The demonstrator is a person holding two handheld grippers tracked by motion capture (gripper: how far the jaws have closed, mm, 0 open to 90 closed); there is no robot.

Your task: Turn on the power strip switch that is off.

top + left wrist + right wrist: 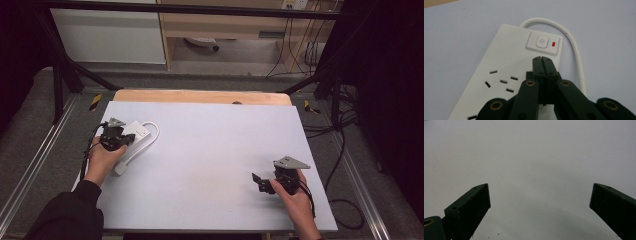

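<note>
The white power strip [134,134] is seen at nine o'clock on the pale surface [210,150], its cable [574,47] looped beside it. The left hand-held gripper [541,58], jaws pressed together, is poised just short of the switch [542,41]. The right hand-held gripper [261,183], jaws spread apart, is held at four o'clock, well apart, over bare surface.

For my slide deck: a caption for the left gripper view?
Shut left claw poised over a white power strip, just short of its switch.

Power strip [506,67] under closed left gripper [542,59]: smooth white plastic, slight sheen. Table [220,150]: matt pale sheet over wood.
</note>
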